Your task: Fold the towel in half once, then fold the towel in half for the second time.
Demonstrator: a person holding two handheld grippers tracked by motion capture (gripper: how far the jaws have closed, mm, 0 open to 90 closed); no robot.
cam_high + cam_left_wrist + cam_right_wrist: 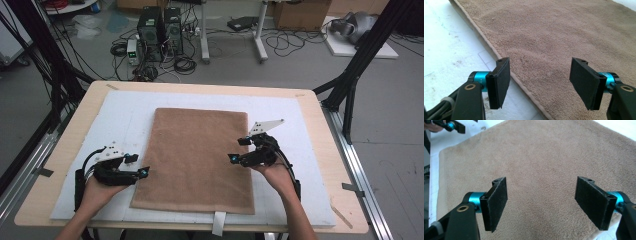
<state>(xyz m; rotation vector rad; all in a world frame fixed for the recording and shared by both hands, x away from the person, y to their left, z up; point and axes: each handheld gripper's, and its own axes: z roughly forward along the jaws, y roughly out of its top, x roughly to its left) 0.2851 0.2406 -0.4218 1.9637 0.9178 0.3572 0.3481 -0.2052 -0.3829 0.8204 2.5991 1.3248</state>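
A brown towel [197, 160] lies flat and spread out on a white mat [125, 115] that covers most of a light wooden table [320, 125], its long sides running away from the person. The left gripper [143, 172] sits at the towel's left edge, near the corner closest to the person; in the left gripper view its jaws stand wide apart with nothing between them, one over the white mat and the other over the towel, the hemmed edge running between. The right gripper [233, 158] hovers over the towel's right edge, a little farther up the table. In the right gripper view its jaws are also spread wide and empty, the towel below them.
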